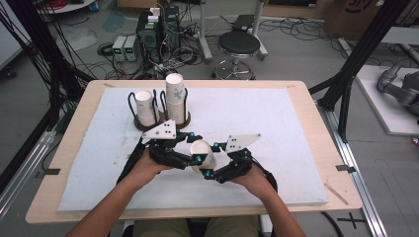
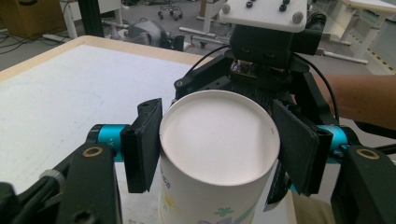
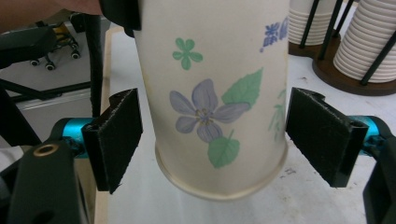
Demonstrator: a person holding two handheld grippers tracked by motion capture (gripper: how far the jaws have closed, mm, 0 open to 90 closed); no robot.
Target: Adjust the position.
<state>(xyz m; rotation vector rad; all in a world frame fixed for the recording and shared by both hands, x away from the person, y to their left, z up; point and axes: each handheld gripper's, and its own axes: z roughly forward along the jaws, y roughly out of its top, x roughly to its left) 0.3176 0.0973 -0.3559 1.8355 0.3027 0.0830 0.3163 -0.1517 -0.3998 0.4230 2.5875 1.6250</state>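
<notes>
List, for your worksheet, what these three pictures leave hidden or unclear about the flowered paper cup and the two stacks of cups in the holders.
- Paper cup: its closed end is cut off by the top edge of the right gripper view.
- Its rim is hidden in the left gripper view, beyond the bottom edge.
- Blue print on the cup: too small to read.
- Cup stacks: cup count too small to tell in the high view.
- Left gripper: its pads meet the cup, grip firmness unclear.

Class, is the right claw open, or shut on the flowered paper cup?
Open: on the right claw, both pads stand clear of the paper cup, a gap each side.
</notes>
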